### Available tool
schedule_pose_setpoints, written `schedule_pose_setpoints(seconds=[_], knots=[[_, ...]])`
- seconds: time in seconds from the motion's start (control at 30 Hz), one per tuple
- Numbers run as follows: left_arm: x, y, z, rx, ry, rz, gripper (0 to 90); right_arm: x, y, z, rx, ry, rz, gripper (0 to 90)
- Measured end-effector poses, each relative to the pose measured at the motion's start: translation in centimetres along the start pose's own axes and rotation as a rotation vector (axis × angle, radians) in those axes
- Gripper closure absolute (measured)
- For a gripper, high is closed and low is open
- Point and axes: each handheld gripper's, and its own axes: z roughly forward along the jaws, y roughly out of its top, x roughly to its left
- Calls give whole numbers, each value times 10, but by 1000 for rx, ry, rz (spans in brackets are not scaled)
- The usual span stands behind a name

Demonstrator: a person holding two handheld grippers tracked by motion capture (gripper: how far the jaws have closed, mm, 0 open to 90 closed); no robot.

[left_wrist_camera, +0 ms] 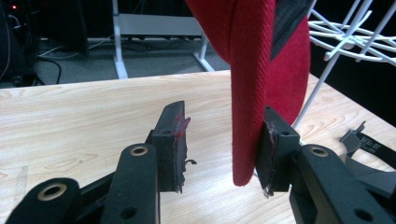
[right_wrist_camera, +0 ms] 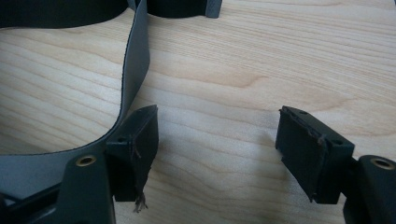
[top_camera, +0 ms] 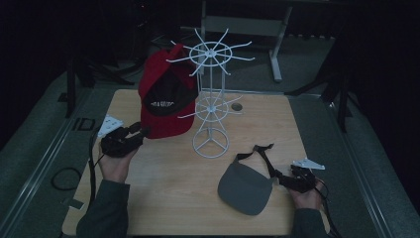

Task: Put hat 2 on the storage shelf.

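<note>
A red cap hangs from an upper arm of the white wire rack, brim downward. My left gripper is at its lower left edge. In the left gripper view the red cap's brim hangs between the jaws of the open left gripper and rests against the right-hand pad. A grey visor lies flat on the table near the front right. My right gripper stands open at its strap. In the right gripper view the grey strap curves past the outside of the left-hand jaw, and the right gripper has bare wood between its jaws.
The wooden table has a small round hole behind the rack. A black cable loop lies off the table's left edge. Dark metal frames and a desk stand beyond the far edge.
</note>
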Motion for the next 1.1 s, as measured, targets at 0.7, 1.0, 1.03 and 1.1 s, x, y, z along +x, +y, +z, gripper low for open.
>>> schedule_pose_setpoints(seconds=[0.7,1.0,1.03,1.1], knots=[[6,-11,-17,5,31,-20,562,10,28,-7,19,64,-81,571],[6,-21,-10,54,34,-10,562,13,47,-2,32,90,-98,565],[6,-23,-8,61,39,-4,562,13,49,-1,33,92,-101,564],[7,-25,-6,69,41,-3,561,14,54,0,36,98,-109,559]])
